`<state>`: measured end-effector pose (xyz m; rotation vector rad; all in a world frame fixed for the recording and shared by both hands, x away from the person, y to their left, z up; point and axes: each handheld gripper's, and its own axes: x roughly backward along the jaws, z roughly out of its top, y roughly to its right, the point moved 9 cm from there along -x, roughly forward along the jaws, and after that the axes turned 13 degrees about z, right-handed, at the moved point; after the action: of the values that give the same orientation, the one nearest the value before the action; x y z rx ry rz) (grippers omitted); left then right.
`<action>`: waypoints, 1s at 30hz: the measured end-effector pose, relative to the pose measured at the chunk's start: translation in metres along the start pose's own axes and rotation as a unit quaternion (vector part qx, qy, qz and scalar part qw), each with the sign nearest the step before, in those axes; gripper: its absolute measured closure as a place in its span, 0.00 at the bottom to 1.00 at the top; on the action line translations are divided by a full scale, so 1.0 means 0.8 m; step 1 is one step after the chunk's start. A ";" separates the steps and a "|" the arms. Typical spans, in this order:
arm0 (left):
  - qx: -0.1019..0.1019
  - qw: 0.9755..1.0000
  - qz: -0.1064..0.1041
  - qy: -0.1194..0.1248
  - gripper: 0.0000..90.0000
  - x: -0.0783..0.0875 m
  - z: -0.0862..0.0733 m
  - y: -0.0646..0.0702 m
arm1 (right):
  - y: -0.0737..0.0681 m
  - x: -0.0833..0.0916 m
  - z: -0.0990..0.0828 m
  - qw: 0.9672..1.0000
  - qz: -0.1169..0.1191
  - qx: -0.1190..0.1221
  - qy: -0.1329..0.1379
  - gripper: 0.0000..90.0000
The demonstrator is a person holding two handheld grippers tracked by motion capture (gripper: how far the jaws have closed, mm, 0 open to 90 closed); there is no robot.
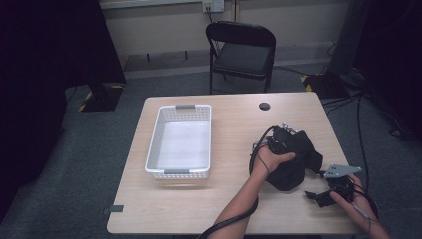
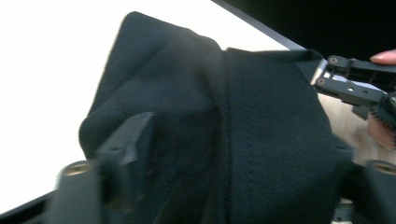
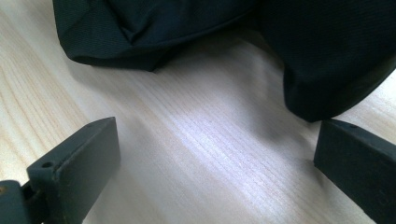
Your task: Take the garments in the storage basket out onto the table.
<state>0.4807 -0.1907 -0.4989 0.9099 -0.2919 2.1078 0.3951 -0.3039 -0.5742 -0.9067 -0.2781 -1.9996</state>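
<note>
The right gripper [image 1: 323,195] lies nearest, close to the worktop's [image 1: 234,124] near right corner, its fingers [image 3: 79,163] spread wide over bare wood with nothing between them. Just beyond it, a crumpled black cloth [image 1: 291,164] sits in a heap on the right half of the worktop, near the right edge. The left gripper [image 1: 278,142] rests on the cloth; its fingers [image 2: 128,140] stand apart with the fabric between them, not pinched. A white basket [image 1: 181,142] stands left of centre, well apart.
</note>
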 end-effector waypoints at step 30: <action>0.011 1.000 -0.026 -0.001 0.04 0.051 -0.029 -0.002 | 0.000 0.000 0.000 1.000 0.000 0.000 0.000 0.00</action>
<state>0.4534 -0.1543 -0.4875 0.9234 -0.2430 2.0662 0.3951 -0.3039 -0.5742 -0.9069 -0.2784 -1.9998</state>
